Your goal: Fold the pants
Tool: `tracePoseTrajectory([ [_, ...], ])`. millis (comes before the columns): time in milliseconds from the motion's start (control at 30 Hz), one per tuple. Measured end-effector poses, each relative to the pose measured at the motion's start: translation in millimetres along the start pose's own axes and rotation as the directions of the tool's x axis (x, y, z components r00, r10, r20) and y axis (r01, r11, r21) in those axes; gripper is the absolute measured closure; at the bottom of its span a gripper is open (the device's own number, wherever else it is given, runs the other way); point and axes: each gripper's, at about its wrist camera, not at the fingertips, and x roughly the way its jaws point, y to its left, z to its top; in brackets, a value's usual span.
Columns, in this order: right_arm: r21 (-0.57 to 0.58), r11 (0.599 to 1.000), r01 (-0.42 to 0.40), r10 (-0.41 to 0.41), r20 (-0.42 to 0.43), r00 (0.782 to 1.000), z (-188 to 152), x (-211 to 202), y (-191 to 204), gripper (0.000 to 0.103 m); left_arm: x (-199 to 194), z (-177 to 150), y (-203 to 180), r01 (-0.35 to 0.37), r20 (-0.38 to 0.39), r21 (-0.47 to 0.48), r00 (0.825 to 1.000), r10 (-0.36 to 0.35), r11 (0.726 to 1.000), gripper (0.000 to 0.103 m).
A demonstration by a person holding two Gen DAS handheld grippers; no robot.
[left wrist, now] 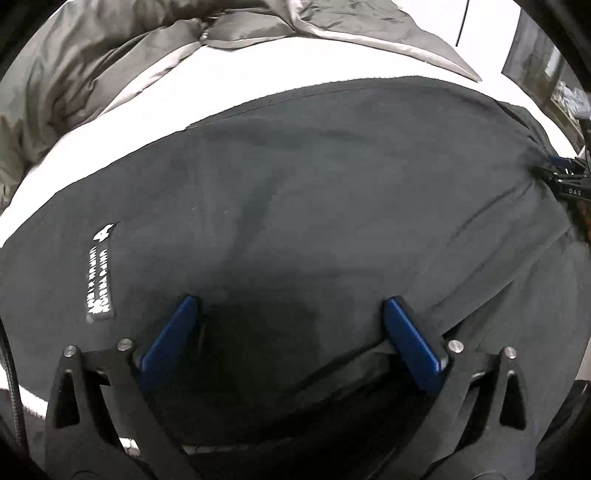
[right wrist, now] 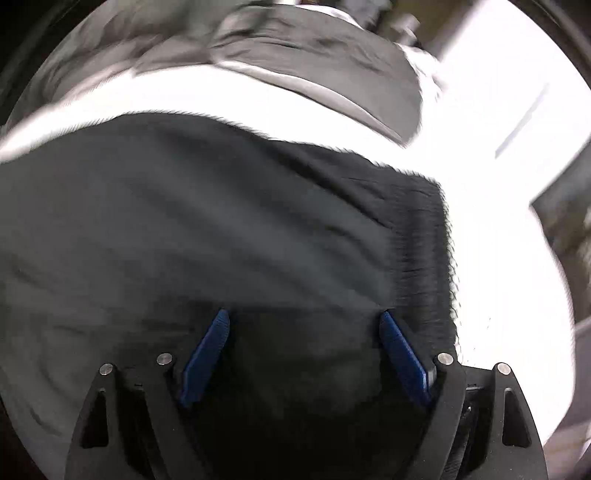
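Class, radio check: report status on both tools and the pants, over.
Left tool open, right tool open, both over the cloth. Dark grey fabric pants flat on white table. Crumpled grey garment lies beyond, apart.

I see a bright white counter (left wrist: 229,85) under strong light, a crumpled grey garment (left wrist: 66,77) at its far left, a dark cable (left wrist: 461,22) and dim shelving (left wrist: 554,74) far right

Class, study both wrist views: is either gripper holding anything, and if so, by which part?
Nothing is held. The left gripper and right gripper both stand open over the dark pants, with no cloth pinched between the fingers.
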Motion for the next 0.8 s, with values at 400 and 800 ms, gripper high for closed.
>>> tracePoseTrajectory([
  [400, -0.167, 0.946, -0.278, 0.295, 0.093, 0.951, 78, -28, 133, 0.019, 11, 61, -20, 0.134, 0.099, -0.035, 0.987, -0.130, 0.990, 0.009],
  [800, 0.062, 0.997, 0.040, -0.040, -0.008, 0.999, 80, 53, -23, 0.019, 26, 54, -10, 0.032, 0.039, -0.001, 0.999, -0.032, 0.999, 0.009],
])
